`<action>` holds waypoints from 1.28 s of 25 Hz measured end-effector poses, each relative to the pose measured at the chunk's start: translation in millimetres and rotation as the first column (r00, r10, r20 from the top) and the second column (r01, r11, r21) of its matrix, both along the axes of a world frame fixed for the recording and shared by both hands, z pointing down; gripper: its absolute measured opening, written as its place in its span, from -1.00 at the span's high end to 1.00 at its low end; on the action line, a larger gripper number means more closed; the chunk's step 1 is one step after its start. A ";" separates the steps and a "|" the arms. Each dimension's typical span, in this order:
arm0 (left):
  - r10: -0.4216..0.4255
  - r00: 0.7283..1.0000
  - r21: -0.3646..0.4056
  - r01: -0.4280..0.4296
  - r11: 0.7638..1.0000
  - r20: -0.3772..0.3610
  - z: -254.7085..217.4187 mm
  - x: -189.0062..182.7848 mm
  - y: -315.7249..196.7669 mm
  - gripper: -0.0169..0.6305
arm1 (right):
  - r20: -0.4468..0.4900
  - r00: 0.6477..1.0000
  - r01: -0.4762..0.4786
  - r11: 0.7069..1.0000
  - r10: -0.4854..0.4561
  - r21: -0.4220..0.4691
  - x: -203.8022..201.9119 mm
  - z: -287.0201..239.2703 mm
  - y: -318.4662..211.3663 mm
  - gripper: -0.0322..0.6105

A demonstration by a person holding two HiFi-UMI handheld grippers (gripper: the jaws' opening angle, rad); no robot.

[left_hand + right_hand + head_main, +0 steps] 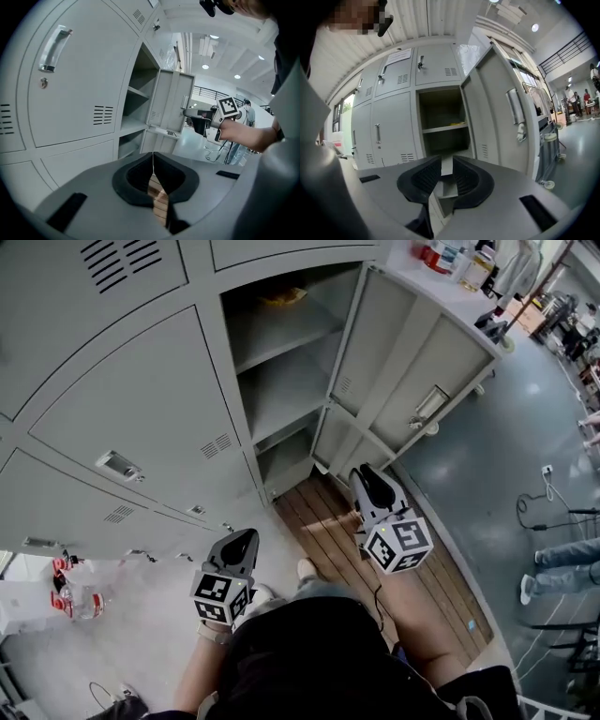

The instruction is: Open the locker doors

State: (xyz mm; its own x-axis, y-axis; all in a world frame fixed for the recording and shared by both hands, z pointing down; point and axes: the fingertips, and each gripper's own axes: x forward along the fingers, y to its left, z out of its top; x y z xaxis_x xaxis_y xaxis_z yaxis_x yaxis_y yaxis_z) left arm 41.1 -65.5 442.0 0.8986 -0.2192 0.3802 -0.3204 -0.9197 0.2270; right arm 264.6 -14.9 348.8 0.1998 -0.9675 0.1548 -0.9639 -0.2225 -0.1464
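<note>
A bank of grey lockers point(141, 418) fills the head view. One tall compartment point(281, 371) stands open, its door point(412, 362) swung out to the right with a handle point(429, 404). Below it, a smaller compartment point(286, 454) is open too. To the left, the neighbouring door point(70, 79) is closed, with a handle point(54, 47). My left gripper point(239, 545) hangs in front of that closed door, jaws shut on nothing point(153, 154). My right gripper point(370, 486) faces the open compartment point(443, 122) from a distance. Its jaws point(446, 161) stand apart with nothing between them.
A yellow item point(284, 296) lies on the upper shelf. A wooden floor strip point(375, 587) runs under the open door. Bottles point(80, 592) stand at the left, cables point(544, 507) and a person's legs point(562, 568) at the right. Clutter point(459, 259) tops the lockers.
</note>
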 end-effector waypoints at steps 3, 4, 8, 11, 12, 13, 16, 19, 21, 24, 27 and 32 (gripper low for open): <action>-0.036 0.999 0.009 0.036 0.999 -0.008 -5.3 -21.3 -5.6 0.89 | 0.021 0.996 0.084 0.996 -0.084 -0.023 -40.0 13.6 -14.1 0.63; -0.050 0.999 0.010 0.050 0.999 -0.011 -6.8 -28.2 -7.4 0.89 | 0.028 0.993 0.117 0.993 -0.116 -0.031 -53.5 18.0 -19.0 0.64; -0.102 0.995 0.013 0.102 0.995 -0.022 -9.8 -51.6 -13.5 0.89 | 0.040 0.968 0.252 0.965 -0.249 -0.067 -107.6 35.1 -35.9 0.68; -0.123 0.992 0.022 0.124 0.992 -0.033 -13.6 -66.0 -16.8 0.89 | 0.037 0.941 0.338 0.937 -0.336 -0.092 -145.9 44.6 -45.7 0.68; -0.130 0.991 0.025 0.131 0.991 -0.037 -15.1 -70.7 -17.9 0.89 | 0.037 0.931 0.364 0.926 -0.362 -0.098 -157.4 46.5 -48.6 0.68; -0.138 0.990 0.028 0.140 0.990 -0.042 -16.6 -75.4 -19.0 0.89 | 0.037 0.921 0.390 0.915 -0.388 -0.103 -168.3 47.9 -51.2 0.68; -0.172 0.983 0.035 0.175 0.984 -0.058 -20.5 -89.9 -24.1 0.89 | 0.025 0.885 0.465 0.878 -0.465 -0.115 -198.0 50.4 -57.6 0.68; -0.207 0.976 0.037 0.210 0.977 -0.068 -22.9 -103.2 -28.9 0.89 | 0.013 0.848 0.527 0.841 -0.529 -0.125 -221.8 53.1 -61.5 0.68; -0.225 0.972 0.039 0.228 0.973 -0.070 -24.4 -111.2 -31.1 0.89 | 0.011 0.829 0.557 0.821 -0.560 -0.127 -234.0 54.3 -63.8 0.68; -0.246 0.966 0.054 0.250 0.967 -0.080 -28.6 -122.0 -34.1 0.89 | 0.011 0.805 0.589 0.798 -0.593 -0.125 -246.2 54.8 -66.1 0.68; -0.268 0.959 0.058 0.274 0.960 -0.095 -31.9 -131.2 -38.3 0.89 | 0.011 0.784 0.618 0.778 -0.621 -0.116 -253.2 52.6 -69.7 0.68; -0.277 0.956 0.059 0.283 0.957 -0.093 -31.3 -137.7 -43.8 0.89 | 0.019 0.773 0.632 0.768 -0.634 -0.105 -255.5 49.7 -74.1 0.70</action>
State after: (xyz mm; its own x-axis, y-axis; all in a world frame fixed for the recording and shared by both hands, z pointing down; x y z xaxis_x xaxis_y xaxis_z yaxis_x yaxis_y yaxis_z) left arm -96.6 -109.4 410.7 0.8250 -0.4904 0.2809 -0.5502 -0.8105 0.2011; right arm 9.0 -89.0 398.5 -0.4491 -0.8549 0.2596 -0.8934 0.4267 -0.1403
